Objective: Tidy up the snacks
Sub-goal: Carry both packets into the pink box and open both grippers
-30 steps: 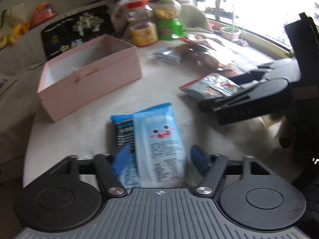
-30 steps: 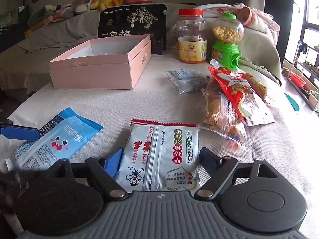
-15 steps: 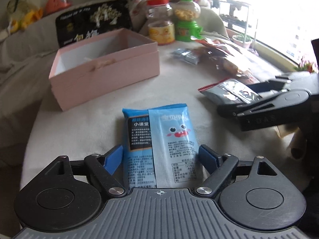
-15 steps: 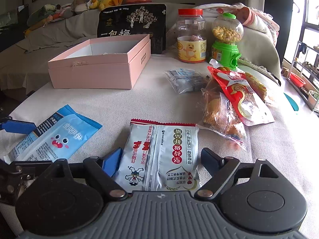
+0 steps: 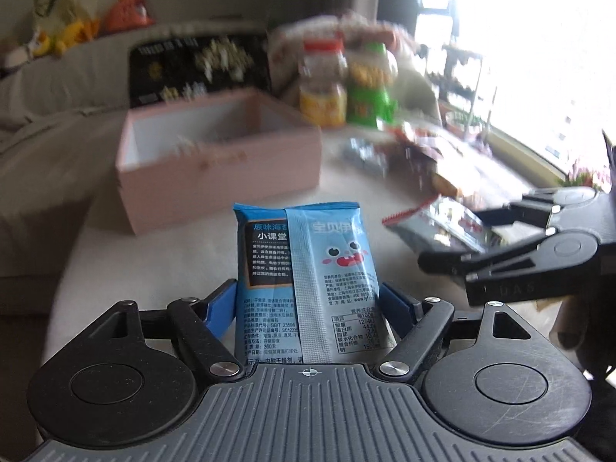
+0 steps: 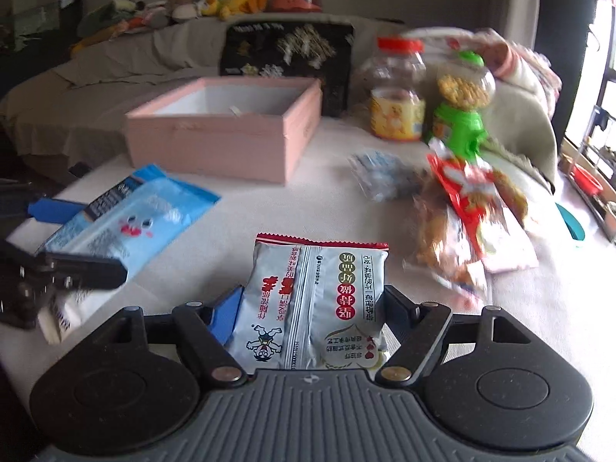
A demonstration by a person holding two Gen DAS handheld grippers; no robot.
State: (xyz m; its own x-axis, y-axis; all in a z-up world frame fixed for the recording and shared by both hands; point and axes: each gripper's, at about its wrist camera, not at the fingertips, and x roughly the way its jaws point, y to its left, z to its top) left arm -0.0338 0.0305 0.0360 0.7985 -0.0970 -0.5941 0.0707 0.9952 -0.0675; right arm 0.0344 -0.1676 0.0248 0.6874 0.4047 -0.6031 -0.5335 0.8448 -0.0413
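Observation:
A blue snack packet [image 5: 304, 281] with a cartoon face stands between the blue pads of my left gripper [image 5: 308, 304]. Its jaws are closing, and the pads press on both sides of the packet, which is raised off the table. My right gripper [image 6: 310, 308] is closing too. Its pads squeeze a silver-white packet [image 6: 319, 296] with a red top edge, also held up. The open pink box [image 6: 215, 146] sits behind, apart from both. In the right wrist view the blue packet [image 6: 134, 219] shows at the left, in the left gripper [image 6: 77, 238].
Behind the box leans a black bag [image 6: 288, 50]. To its right stand a red-lidded jar [image 6: 396, 100] and a green candy dispenser [image 6: 462, 115]. A clear packet [image 6: 381, 177] and several red and orange snack bags [image 6: 473, 211] lie at the right. A window is at the far right.
Both grippers have drawn in on their packets and lifted them off the cloth. The left view has swung and rolled, so the pink box now sits nearer the centre.

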